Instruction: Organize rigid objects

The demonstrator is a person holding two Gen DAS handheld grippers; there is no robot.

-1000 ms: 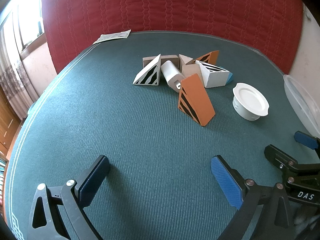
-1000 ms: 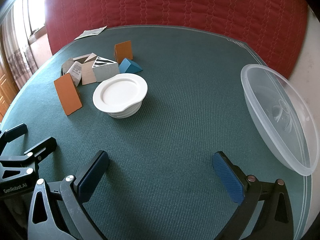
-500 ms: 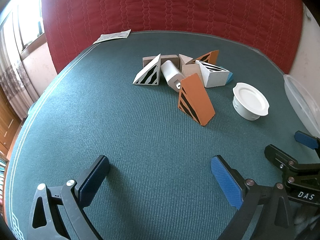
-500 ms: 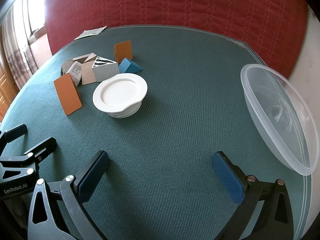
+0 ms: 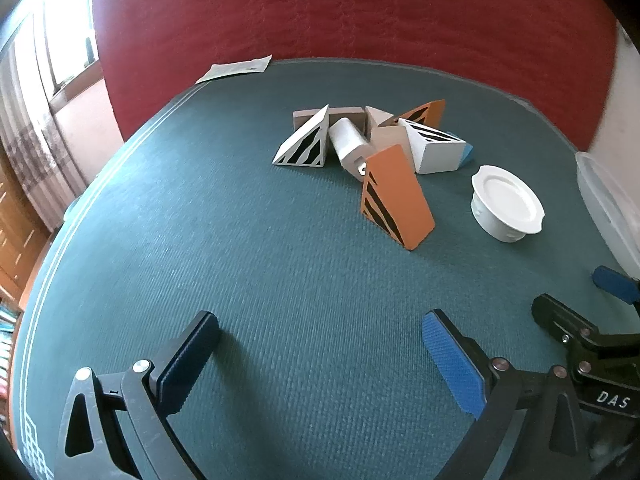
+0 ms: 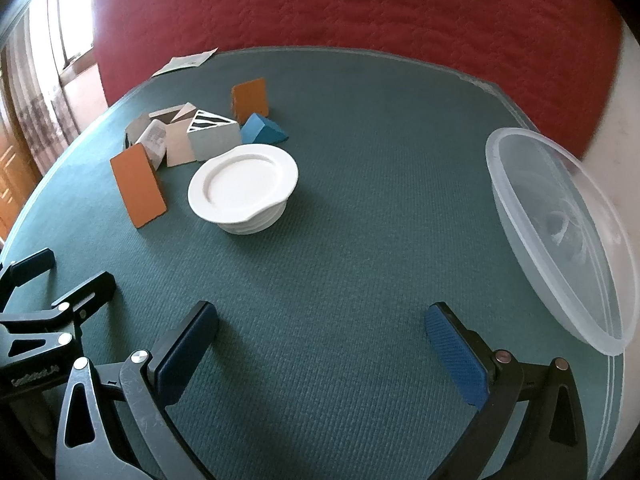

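Both tools hover low over a green table [image 6: 360, 168], each with its fingers spread wide and gripping nothing. Ahead of the left tool [image 5: 320, 344] a cluster of wooden blocks [image 5: 372, 140] lies well apart from it; an orange striped wedge [image 5: 394, 196] stands on the cluster's near side. A white dish [image 6: 244, 184] sits just beside the blocks, between them and the right tool [image 6: 322, 340], still well apart from that tool. A clear plastic bowl [image 6: 560, 236] rests far from the dish, at the table's edge, to the right tool's right.
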